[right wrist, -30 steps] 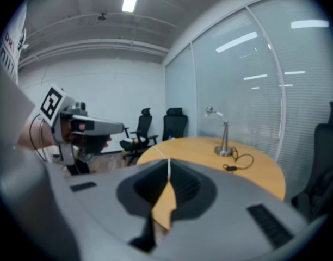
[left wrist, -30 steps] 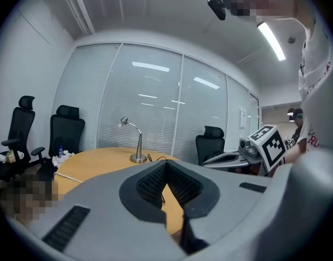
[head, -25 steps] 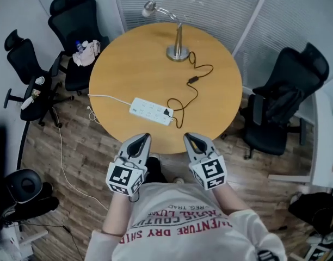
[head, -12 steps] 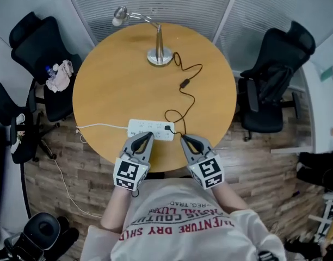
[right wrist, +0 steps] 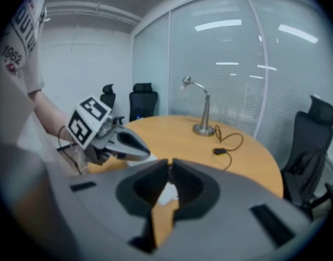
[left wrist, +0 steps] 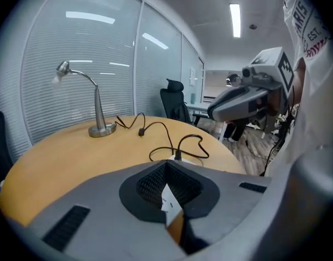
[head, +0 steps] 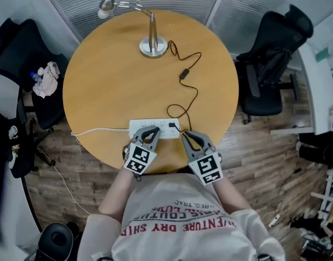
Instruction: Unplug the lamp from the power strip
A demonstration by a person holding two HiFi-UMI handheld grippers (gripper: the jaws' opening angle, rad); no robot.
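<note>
Two tools are hovering at the near rim of the bench (head: 112,86): the left hand-held gripper (head: 149,132) and the right hand-held gripper (head: 187,137), each with jaws pressed together and carrying nothing. The power strip (head: 138,125) is lying just ahead, its long axis running left to right. The plug (head: 171,125) is sitting at its right end, with the cord (head: 196,91) trailing to the lamp (head: 152,37) on the far side. We are judging the right hand-held gripper nearer: the plug is lying just ahead of its tips, slightly leftward.
</note>
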